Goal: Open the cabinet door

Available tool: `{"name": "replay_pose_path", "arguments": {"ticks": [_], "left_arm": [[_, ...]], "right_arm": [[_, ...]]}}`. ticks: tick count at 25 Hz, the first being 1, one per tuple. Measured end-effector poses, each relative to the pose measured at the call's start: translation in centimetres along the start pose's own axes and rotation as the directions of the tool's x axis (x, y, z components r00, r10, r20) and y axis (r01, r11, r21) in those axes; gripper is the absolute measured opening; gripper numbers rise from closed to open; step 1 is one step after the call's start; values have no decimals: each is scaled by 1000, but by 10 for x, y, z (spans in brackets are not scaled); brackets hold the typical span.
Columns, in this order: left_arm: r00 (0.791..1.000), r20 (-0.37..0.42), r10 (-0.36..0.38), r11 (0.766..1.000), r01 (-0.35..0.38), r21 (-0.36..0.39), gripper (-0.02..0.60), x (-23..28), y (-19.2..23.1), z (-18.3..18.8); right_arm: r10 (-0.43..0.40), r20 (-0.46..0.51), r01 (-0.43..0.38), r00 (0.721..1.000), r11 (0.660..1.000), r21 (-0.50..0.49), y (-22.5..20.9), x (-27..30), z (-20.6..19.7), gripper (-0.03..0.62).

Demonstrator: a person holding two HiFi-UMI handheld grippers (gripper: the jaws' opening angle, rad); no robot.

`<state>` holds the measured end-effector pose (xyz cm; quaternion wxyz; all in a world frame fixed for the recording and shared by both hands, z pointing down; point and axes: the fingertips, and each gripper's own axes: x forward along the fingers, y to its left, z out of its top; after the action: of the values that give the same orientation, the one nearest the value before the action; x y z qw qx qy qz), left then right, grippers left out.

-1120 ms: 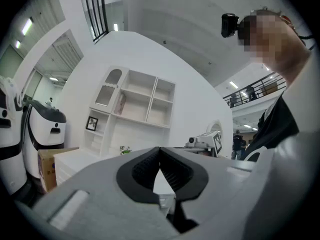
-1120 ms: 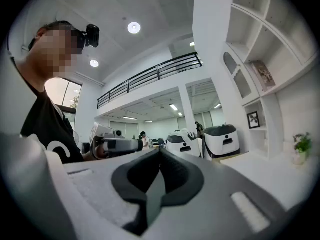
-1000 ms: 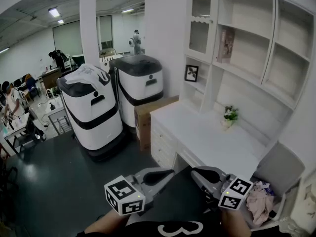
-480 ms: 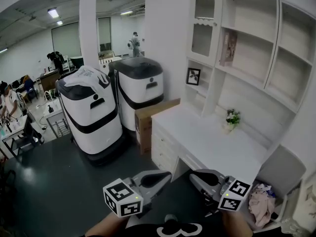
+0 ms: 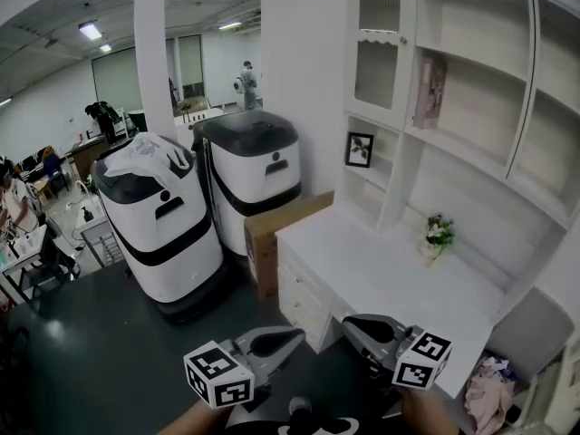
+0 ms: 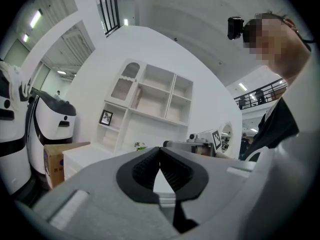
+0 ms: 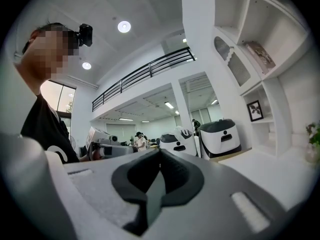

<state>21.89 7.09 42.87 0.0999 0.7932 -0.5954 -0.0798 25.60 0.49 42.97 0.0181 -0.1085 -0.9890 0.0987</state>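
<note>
The cabinet door [image 5: 379,39] is a tall white panel with an arched glass pane, shut, at the upper left of the white hutch; it also shows in the left gripper view [image 6: 125,84] and the right gripper view [image 7: 232,64]. My left gripper [image 5: 297,335] and right gripper [image 5: 348,325] are held low in the head view, in front of the desk and far below the door. Their tips point toward each other. Both are shut with nothing between the pads, as seen at the left gripper [image 6: 160,151] and the right gripper [image 7: 159,154].
A white desk [image 5: 381,275] with drawers stands under the hutch, with a small flower pot [image 5: 438,236] and a framed picture [image 5: 360,149] on it. A cardboard box [image 5: 272,229] and two white-and-black machines [image 5: 159,216] stand to its left. Clothes [image 5: 489,392] lie at lower right.
Both grippers have moved together closer to the desk and sit lower in the head view. The hutch now looks nearer and larger. The jaws stay shut.
</note>
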Motion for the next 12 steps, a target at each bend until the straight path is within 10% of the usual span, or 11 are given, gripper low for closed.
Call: {"name": "replay_pose_path", "arguments": {"ticks": [12], "left_arm": [[997, -29, -67, 996, 66, -53, 5, 164, 181, 33]], "right_arm": [[-55, -18, 56, 998, 998, 13, -223, 89, 38, 0]]}}
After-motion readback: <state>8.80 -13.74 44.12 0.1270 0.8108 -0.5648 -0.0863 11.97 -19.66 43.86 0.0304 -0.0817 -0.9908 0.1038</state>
